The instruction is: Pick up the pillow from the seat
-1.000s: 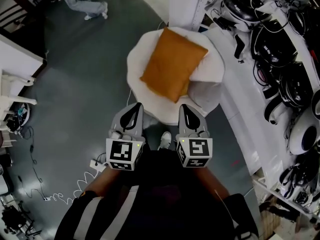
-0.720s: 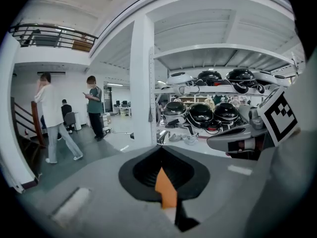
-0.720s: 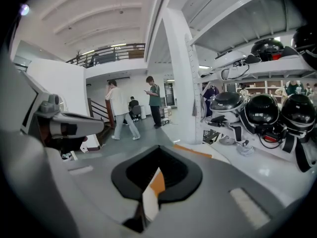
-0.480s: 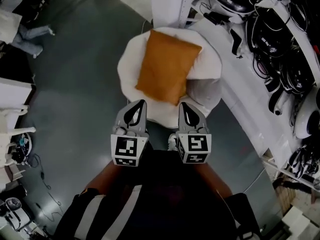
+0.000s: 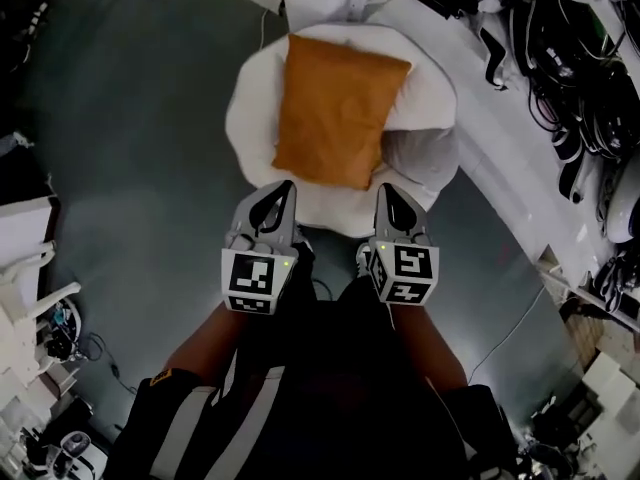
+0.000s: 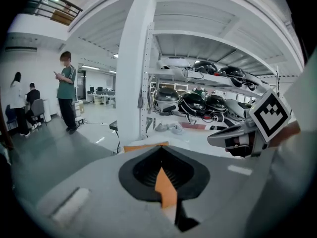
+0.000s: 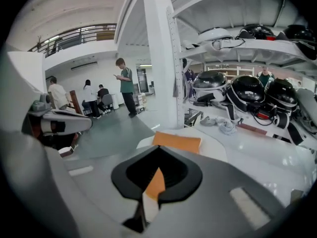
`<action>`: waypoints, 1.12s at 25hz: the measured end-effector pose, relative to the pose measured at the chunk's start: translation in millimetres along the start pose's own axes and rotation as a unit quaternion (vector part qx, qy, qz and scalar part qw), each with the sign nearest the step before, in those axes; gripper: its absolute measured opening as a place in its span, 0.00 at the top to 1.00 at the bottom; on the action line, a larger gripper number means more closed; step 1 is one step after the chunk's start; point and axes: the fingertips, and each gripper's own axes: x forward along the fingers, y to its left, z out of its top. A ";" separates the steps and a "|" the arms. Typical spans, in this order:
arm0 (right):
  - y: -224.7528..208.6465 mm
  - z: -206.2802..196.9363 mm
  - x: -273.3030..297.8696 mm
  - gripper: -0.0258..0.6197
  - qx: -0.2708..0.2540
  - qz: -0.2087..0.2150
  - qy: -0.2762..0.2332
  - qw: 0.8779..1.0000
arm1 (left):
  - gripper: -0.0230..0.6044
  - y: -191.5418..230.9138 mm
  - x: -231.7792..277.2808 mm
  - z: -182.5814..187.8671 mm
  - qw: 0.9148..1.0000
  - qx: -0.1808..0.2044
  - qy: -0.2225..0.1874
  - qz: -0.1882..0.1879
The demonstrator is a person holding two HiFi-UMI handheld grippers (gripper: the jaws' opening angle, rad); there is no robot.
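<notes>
An orange pillow (image 5: pixel 335 108) lies on a round white seat (image 5: pixel 250 118) near the top of the head view. My left gripper (image 5: pixel 283 190) is shut, with its tip just short of the pillow's near left corner. My right gripper (image 5: pixel 385 192) is shut too, with its tip at the seat's near right edge beside a grey cushion (image 5: pixel 420 158). Neither holds anything. In the left gripper view only the pillow's (image 6: pixel 146 146) top edge shows over the closed jaws. The right gripper view shows the pillow (image 7: pixel 177 142) a little ahead on the white seat (image 7: pixel 218 145).
White shelving with dark helmets and cables (image 5: pixel 590 88) runs along the right. A white pillar (image 7: pixel 161 58) stands behind the seat. Several people (image 7: pixel 125 86) stand or sit far off on the grey floor (image 5: pixel 130 118). White furniture and clutter (image 5: pixel 30 288) sit at the left.
The seat and pillow have drawn closer and turned squarer to me as I stepped forward. Both grippers now reach the seat's near edge, still shut.
</notes>
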 end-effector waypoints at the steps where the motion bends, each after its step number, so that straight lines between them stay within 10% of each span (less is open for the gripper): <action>1: -0.2 -3.1 7.4 0.96 0.003 -0.007 0.004 1.000 | 0.95 7.8 7.2 -4.1 1.000 0.001 0.004 -0.006; 17: -62.7 -119.1 159.3 0.95 0.051 -0.036 0.075 0.995 | 0.82 60.3 156.2 -142.2 0.995 -0.048 0.083 -0.015; 28: -104.9 -209.5 241.4 0.75 0.104 -0.048 0.107 0.988 | 0.70 83.9 239.9 -261.6 0.985 -0.060 0.159 0.002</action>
